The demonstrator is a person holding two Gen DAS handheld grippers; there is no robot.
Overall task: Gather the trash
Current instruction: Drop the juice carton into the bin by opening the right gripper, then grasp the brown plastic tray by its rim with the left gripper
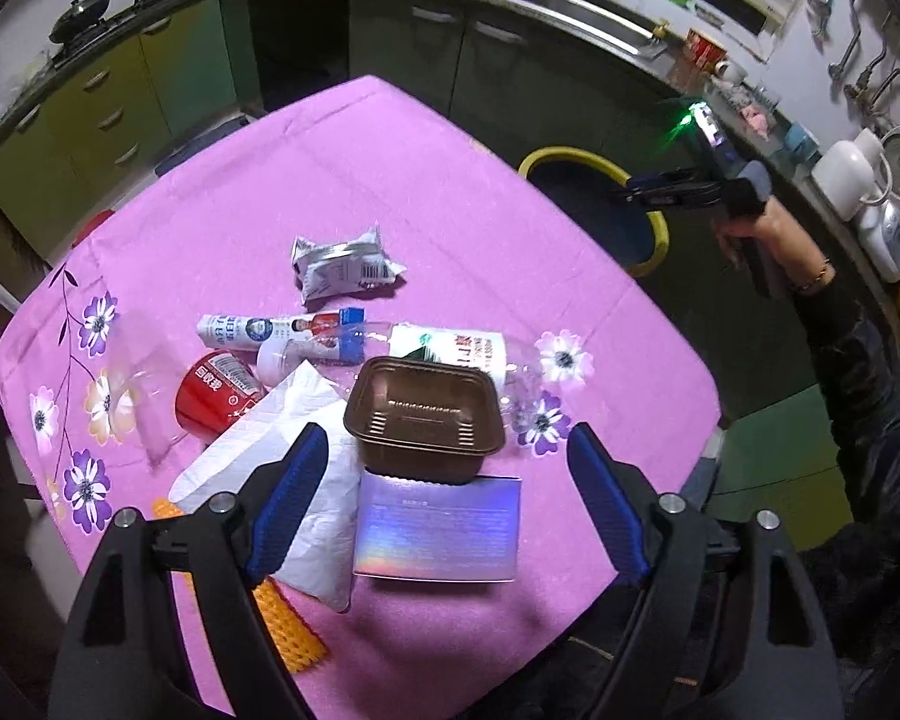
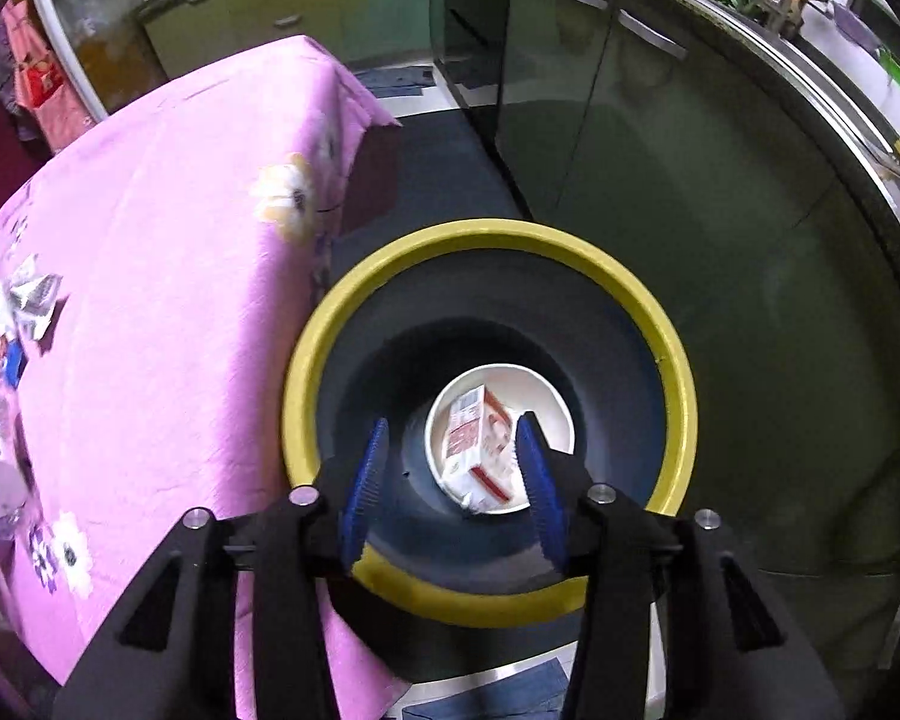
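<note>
Trash lies on the pink flowered tablecloth (image 1: 450,192): a brown plastic tray (image 1: 426,420), a shiny silver box (image 1: 438,534), white tissue (image 1: 270,450), a red cup (image 1: 219,393), clear bottles (image 1: 450,348) and a silver wrapper (image 1: 342,267). My left gripper (image 1: 448,432) hangs open above the brown tray, its pads apart from it. My right gripper (image 2: 453,420) points down into the yellow-rimmed dark bin (image 2: 492,234), jaws open. Below it, a red and white carton (image 2: 477,438) rests in a white bowl (image 2: 546,402) at the bin's bottom. In the left wrist view the right gripper (image 1: 636,187) hovers over the bin (image 1: 570,154).
An orange ribbed item (image 1: 294,630) lies at the table's near edge. The bin stands on the floor beside the table's right side. Green cabinets (image 2: 600,90) and a counter with a sink (image 1: 600,18), stove (image 1: 90,18) and kitchenware curve around behind. A person's hand and dark sleeve (image 1: 858,384) are at right.
</note>
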